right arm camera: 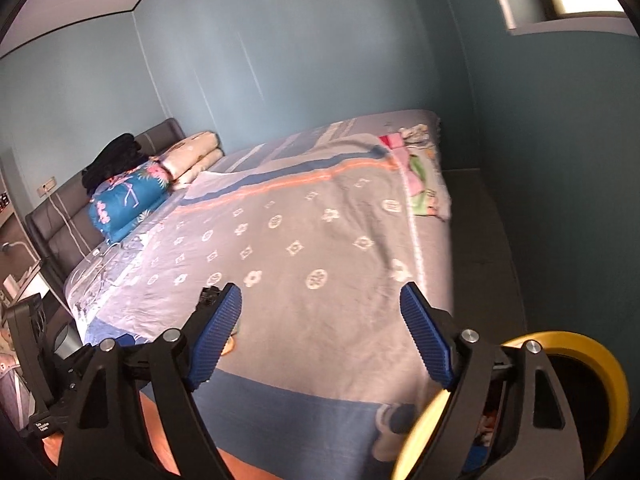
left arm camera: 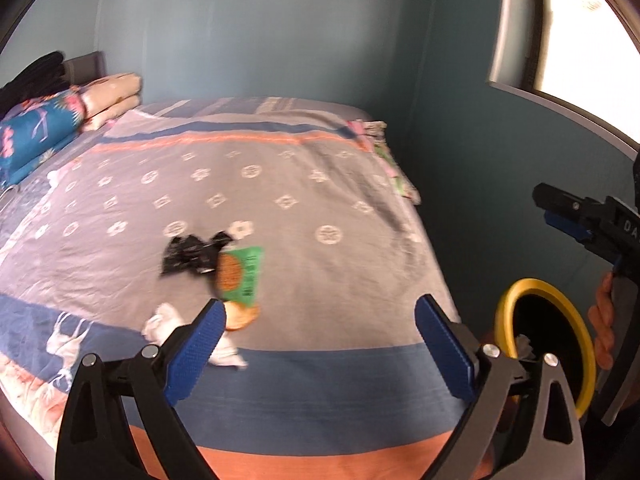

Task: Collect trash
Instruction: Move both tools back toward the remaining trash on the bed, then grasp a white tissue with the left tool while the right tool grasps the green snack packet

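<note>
While spread wide, both tongs [left arm camera: 316, 334] [right arm camera: 320, 332] hold nothing.

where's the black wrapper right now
In the left wrist view the black wrapper lies on the bedspread left of centre, touching the green snack packet on its right, with the white crumpled tissue nearer the camera.

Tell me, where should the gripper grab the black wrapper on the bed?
Probably its crinkled middle. The black wrapper lies flat and crumpled on the bedspread, so come down from above and pinch a raised fold. Its right end overlaps the green packet, so approach from its left, free side. The left gripper is open and empty, nearest to it.
</note>
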A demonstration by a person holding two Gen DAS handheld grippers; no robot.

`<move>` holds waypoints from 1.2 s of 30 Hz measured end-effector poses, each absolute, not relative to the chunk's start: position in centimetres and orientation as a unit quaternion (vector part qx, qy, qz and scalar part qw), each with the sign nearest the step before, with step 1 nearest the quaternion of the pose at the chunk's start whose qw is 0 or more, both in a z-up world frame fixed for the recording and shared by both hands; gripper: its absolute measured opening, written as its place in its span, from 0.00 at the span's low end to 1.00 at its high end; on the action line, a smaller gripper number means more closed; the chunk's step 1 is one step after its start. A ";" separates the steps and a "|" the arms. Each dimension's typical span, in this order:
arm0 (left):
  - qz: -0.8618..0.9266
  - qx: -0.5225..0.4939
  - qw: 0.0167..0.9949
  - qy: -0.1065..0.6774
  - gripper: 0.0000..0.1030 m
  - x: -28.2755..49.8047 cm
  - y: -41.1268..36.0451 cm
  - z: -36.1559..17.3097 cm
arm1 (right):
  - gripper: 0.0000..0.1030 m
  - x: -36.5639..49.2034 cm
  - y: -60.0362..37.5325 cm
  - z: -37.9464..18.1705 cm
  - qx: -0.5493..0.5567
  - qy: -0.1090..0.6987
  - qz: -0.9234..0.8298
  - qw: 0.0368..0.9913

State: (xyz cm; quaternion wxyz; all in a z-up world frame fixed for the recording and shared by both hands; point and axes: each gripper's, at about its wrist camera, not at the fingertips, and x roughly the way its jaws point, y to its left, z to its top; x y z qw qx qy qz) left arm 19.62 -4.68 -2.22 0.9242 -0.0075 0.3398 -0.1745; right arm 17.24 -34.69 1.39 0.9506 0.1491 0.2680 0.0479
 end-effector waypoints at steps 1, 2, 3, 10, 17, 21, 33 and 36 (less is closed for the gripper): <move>-0.168 -0.013 0.924 0.343 0.89 20.0 -3.8 -2.4 | 0.76 17.6 -34.1 1.4 0.148 0.268 0.052 0.950; -0.160 -0.018 0.924 0.347 0.89 20.4 -2.8 -2.7 | 0.77 18.0 -33.6 1.2 0.147 0.269 0.056 0.950; -0.154 -0.021 0.924 0.349 0.89 20.6 -2.1 -2.9 | 0.77 19.0 -32.6 1.0 0.145 0.271 0.064 0.949; -0.105 -0.032 0.922 0.371 0.89 22.8 3.1 -5.4 | 0.81 23.0 -28.6 0.0 0.147 0.289 0.085 0.942; -0.075 -0.054 0.913 0.397 0.89 25.3 6.9 -8.5 | 0.82 27.3 -24.4 -1.7 0.131 0.318 0.101 0.933; -0.066 -0.070 0.907 0.411 0.89 26.5 8.5 -10.4 | 0.82 30.0 -21.9 -3.5 0.116 0.335 0.115 0.928; -0.073 -0.106 0.889 0.439 0.89 29.2 10.2 -14.0 | 0.81 36.1 -16.0 -9.4 0.085 0.396 0.139 0.904; -0.080 -0.107 0.887 0.442 0.89 29.7 10.2 -14.5 | 0.81 37.3 -14.8 -10.8 0.078 0.410 0.142 0.897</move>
